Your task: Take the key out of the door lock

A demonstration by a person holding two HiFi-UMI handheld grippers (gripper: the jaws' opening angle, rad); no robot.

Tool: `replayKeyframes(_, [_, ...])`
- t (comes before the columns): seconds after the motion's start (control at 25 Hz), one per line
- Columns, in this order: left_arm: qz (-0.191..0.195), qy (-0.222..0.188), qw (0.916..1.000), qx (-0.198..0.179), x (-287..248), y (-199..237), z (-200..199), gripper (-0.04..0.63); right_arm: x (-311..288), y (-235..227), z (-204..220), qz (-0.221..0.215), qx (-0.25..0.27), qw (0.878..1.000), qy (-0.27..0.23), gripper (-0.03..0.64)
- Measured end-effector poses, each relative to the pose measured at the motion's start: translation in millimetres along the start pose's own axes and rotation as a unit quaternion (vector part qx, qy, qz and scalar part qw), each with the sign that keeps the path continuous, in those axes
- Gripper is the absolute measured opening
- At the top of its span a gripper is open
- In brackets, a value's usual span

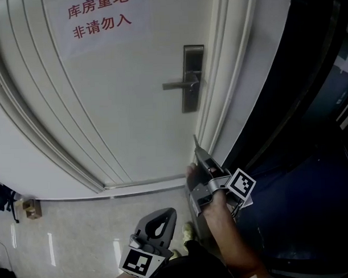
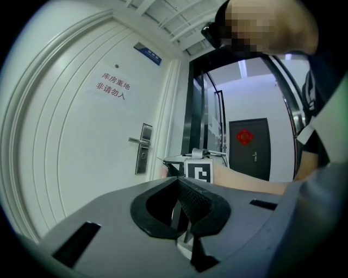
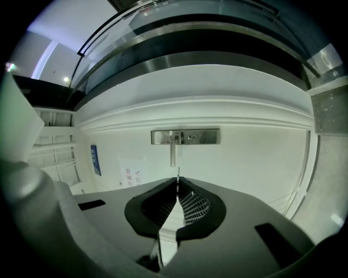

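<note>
Head view: white door [image 1: 104,109] with a red-lettered sign [image 1: 98,15]. The lock plate [image 1: 193,78] sits at 12 o'clock from my right gripper [image 1: 197,149], well apart, with the handle [image 1: 176,85] sticking out toward 9. The left gripper [image 1: 167,213] hangs low over the floor [image 1: 74,224], at 7 o'clock from the right one.

Left gripper view: fingers closed on each other, nothing between them. The lock plate is at 10 o'clock and the right gripper's marker cube [image 2: 199,171] at 12.

Right gripper view: fingers pressed together on a thin metal sliver, the key [image 3: 178,172], which pokes out past the tips. It is clear of the lock plate, which lies sideways at 12 o'clock. I see no key in the plate.
</note>
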State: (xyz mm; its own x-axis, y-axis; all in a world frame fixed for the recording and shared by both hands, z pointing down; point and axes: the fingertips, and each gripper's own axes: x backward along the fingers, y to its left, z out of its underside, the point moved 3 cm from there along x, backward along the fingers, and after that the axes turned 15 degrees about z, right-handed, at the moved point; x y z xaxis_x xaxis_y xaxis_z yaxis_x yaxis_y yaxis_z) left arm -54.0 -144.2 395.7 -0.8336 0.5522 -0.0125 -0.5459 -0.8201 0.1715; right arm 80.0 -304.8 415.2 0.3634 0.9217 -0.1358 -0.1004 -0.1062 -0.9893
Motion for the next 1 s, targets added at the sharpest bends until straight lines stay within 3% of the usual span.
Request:
replayKeyframes(0.4, [0.035, -0.005, 0.9994, -0.006, 22, -35, 7, 0.005, 56, -4, 16, -0.006, 0.002, 1.0, -0.024, 0.02])
replayKeyframes(1.0, [0.042, -0.016, 0.9988, -0.017, 30, -50, 1, 0.005, 69, 1, 23, -0.012, 0.0, 1.0, -0.024, 0.02])
